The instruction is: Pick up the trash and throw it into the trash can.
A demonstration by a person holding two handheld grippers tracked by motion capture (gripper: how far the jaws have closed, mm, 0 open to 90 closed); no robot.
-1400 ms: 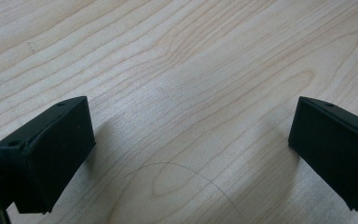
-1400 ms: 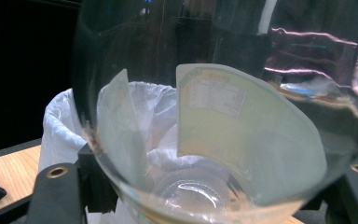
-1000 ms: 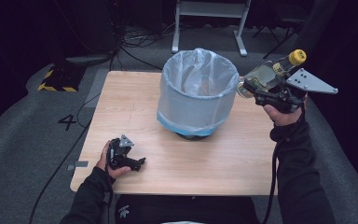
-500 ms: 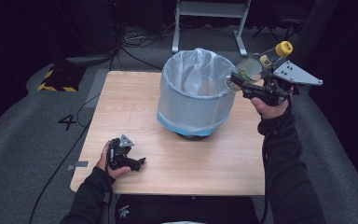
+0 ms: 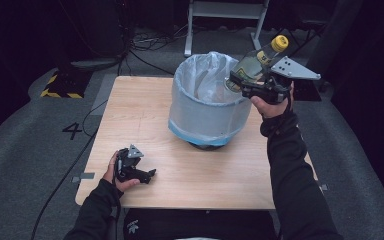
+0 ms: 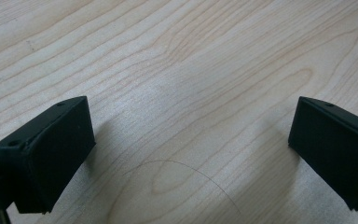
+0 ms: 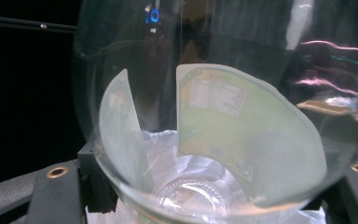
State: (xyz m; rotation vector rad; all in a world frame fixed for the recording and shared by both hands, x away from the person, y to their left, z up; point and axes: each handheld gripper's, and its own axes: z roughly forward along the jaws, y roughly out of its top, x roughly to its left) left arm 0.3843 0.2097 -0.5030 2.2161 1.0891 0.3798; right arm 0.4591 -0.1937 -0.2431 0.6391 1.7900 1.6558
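Light wood surface (image 5: 145, 107) on grey carpet, dark room w/ cables and a metal stand leg at the back. A "4" is marked on the floor at the surface's left.

Nearest you: your left tool (image 5: 139, 170) lies low at the front-left corner of the surface, in your hand, grey plate on top. In the left gripper view its jaws stand wide apart w/ nothing between them, just bare wood grain (image 6: 186, 93) under them. So it's released, holding nothing.

Mid-surface: a round bin (image 5: 207, 112) w/ a pale blue-white plastic liner stands upright, liner folded over the rim, dark base just showing underneath. It sits a bit right of center, well apart from the left tool.

Farther and higher: your right tool (image 5: 240, 84) is raised at the bin's right rim, clenched on a clear bottle (image 5: 252, 62). The bottle is tilted, yellow cap pointing up and away to the right, its base end toward the bin opening, at or just over the rim. Grey three-cornered plate sits on top of the tool, your sleeve runs down the right side of the surface.

Right gripper view: bottle (image 7: 223, 112) close up between the jaws, clear w/ a pale green label, crumpled white liner (image 7: 168, 140) visible through it. Can't tell if the bottle touches the liner.
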